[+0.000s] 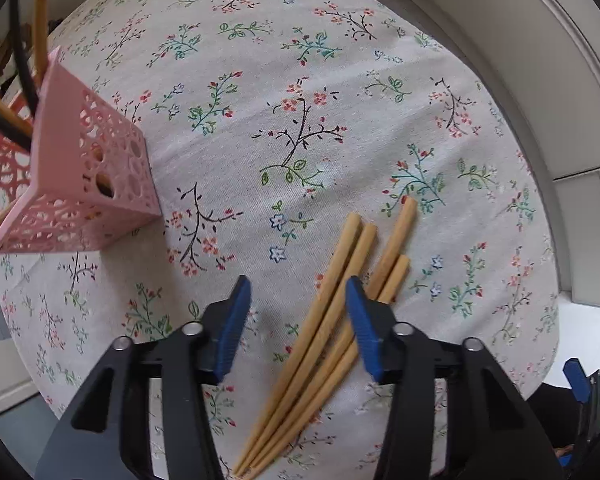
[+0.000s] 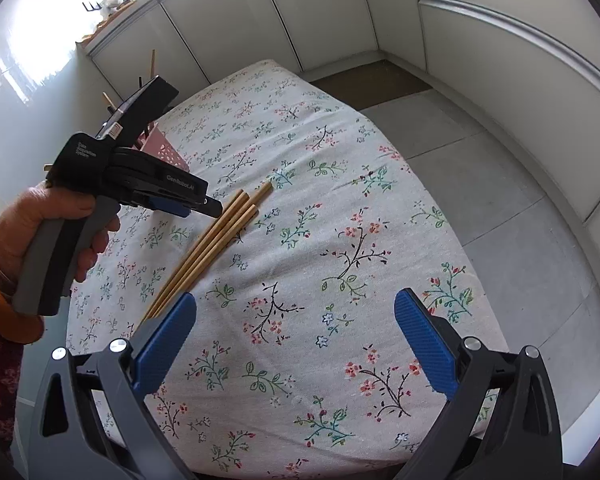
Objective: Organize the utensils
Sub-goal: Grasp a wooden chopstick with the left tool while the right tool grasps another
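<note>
Several wooden chopsticks (image 1: 332, 312) lie in a loose bundle on the flowered tablecloth (image 1: 292, 80), thick ends pointing away. My left gripper (image 1: 298, 288) is open and empty above them, its right finger over the bundle. A pink perforated holder (image 1: 100, 176) stands at the left with several chopsticks and dark utensils in it. In the right wrist view the chopsticks (image 2: 216, 240) lie at the left, with the left gripper (image 2: 208, 210) above them. My right gripper (image 2: 296, 308) is open and empty over the cloth, right of the bundle's thin ends.
The table (image 2: 380, 208) stands in a corner with white panelled walls (image 2: 500, 60) behind and to the right. The grey tiled floor (image 2: 520, 200) lies beyond the table's right edge. The pink holder (image 2: 172, 154) shows partly behind the left gripper.
</note>
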Demonstrator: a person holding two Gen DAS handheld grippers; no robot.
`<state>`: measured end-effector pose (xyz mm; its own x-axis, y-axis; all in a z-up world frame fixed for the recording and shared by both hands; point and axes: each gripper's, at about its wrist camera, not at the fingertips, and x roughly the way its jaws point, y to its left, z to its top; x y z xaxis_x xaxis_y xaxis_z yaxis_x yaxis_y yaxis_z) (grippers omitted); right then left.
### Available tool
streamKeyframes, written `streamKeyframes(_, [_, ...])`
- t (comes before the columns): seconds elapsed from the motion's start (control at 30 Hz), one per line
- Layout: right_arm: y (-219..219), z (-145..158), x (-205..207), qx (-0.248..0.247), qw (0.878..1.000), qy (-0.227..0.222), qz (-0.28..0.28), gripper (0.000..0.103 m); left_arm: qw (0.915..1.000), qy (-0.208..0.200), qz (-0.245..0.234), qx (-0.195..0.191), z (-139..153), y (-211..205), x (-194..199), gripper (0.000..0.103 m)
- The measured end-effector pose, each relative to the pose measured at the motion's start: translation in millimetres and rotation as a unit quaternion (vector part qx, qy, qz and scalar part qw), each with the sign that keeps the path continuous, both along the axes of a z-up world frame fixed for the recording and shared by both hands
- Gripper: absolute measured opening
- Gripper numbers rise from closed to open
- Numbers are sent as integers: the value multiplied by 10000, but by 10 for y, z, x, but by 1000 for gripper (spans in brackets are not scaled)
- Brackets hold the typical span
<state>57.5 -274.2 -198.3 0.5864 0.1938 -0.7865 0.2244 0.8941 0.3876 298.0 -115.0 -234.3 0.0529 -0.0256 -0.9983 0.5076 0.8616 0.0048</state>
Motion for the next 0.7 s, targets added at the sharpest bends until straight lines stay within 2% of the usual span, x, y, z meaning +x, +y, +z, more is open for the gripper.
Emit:
streamKeyframes(0.03, [1,-10,9,39,10000,22,1,97,10000,-15,-20,26,-13,-5,1,36])
streamKeyframes(0.37, [15,-39,28,-3,10000,77,1,97,9989,-62,-426,184,-140,-134,-87,30])
streamKeyframes(0.53, [5,-69,41,0,9999,146,-36,97,9983,-4,-580,108,-144,-202,-147,14])
streamKeyframes(0.6, [4,-86,56,-58,9998,184,-52,97,9989,-9,-473,45,-144,-191,-160,13])
streamKeyframes(0.7, [1,-94,65,-111,9997,203,-73,97,9993,-33,-117,-354,-129,-19,-163,11])
